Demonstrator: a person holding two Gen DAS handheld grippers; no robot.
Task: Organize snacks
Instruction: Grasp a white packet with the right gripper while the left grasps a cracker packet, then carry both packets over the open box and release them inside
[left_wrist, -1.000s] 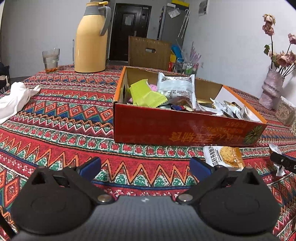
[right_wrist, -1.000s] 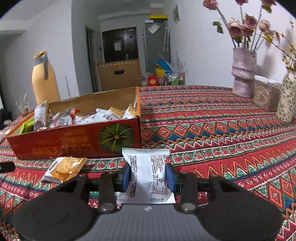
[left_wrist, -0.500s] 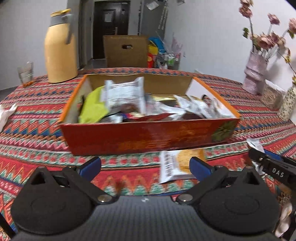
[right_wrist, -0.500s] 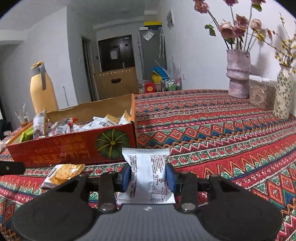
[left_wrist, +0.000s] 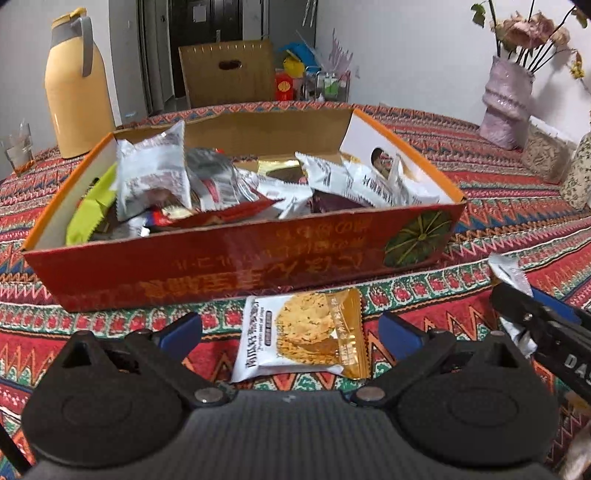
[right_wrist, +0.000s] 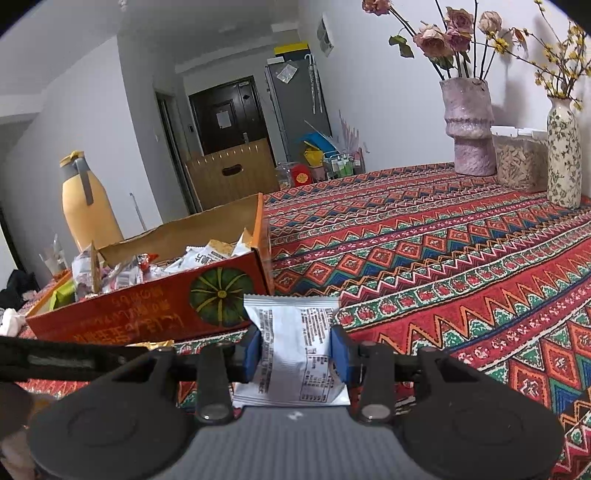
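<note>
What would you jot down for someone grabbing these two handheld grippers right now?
Right gripper: shut on a white printed snack packet, in front of the red cardboard box.
Left gripper: open, empty, lined up on the white-and-gold cracker packet lying on the patterned tablecloth by the box's front wall.
Done: box already holds many wrapped snacks.
Left: drop the held packet in, then pick up the cracker packet and box it.

Yellow thermos jug (left_wrist: 75, 90) upright at the desk's far left edge, drinking glass (left_wrist: 16, 149) just beside it, patterned red tablecloth (right_wrist: 461, 251), pink vase (right_wrist: 469, 129) of dried roses near a floral vase (right_wrist: 563, 155), dark door (right_wrist: 229, 112) behind.
</note>
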